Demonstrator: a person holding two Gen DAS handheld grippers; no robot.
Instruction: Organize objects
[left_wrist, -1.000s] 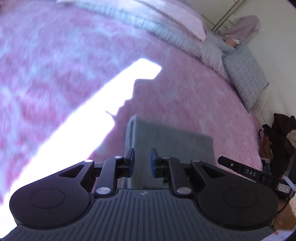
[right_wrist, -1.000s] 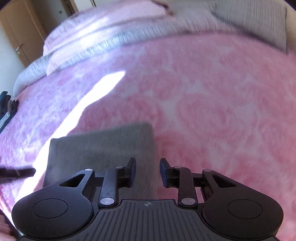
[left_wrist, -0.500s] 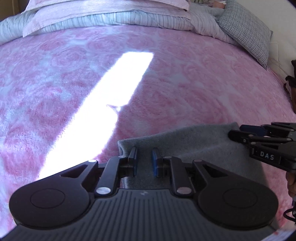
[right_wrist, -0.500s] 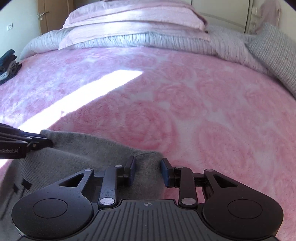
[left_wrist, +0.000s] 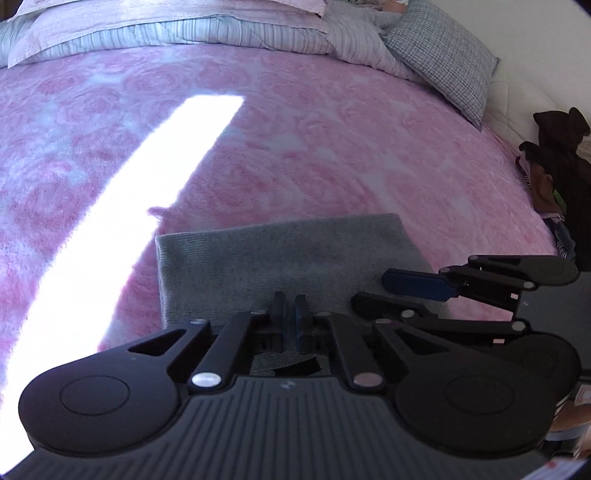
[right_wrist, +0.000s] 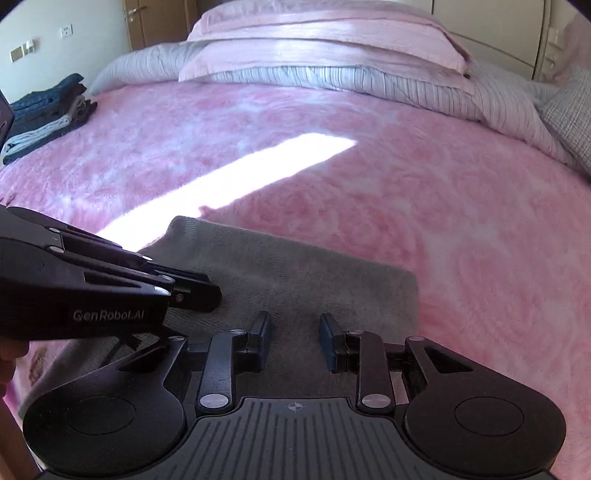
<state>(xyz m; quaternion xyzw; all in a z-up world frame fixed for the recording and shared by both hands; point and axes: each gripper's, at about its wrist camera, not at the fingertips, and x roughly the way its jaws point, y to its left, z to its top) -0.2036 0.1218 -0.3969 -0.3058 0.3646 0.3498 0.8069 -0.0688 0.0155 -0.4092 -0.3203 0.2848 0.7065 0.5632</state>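
The gray garment (left_wrist: 291, 262) lies folded as a compact rectangle on the pink bed (left_wrist: 332, 147), at 6 o'clock in both wrist views, just ahead of the grippers.

Change over the last second: the garment was first a blurred flat panel, then a wider spread with one corner pinched in the left gripper. It now shows a thick doubled edge at 12 o'clock and square corners. Judgement: a fold has just been completed.

Left gripper (left_wrist: 290, 319): jaws nearly closed, with only a narrow gap. Gray fabric sits at their base; whether any is actually pinched cannot be told. In the right wrist view, its tips rest on the garment's left part at 9 o'clock.

Right gripper (right_wrist: 294, 341): jaws wide apart, holding nothing, low over the near edge of the garment. Half a second ago its jaws stood at the cloth's corner; they now sit over its middle. One blue pad (left_wrist: 419, 286) shows at 3 o'clock in the left wrist view.

A stack of folded clothes (right_wrist: 48, 110) sits at 10 o'clock on the far bed edge. Judgement: the folded garment likely goes there next, which calls for a grip across all its layers so that the fold holds.
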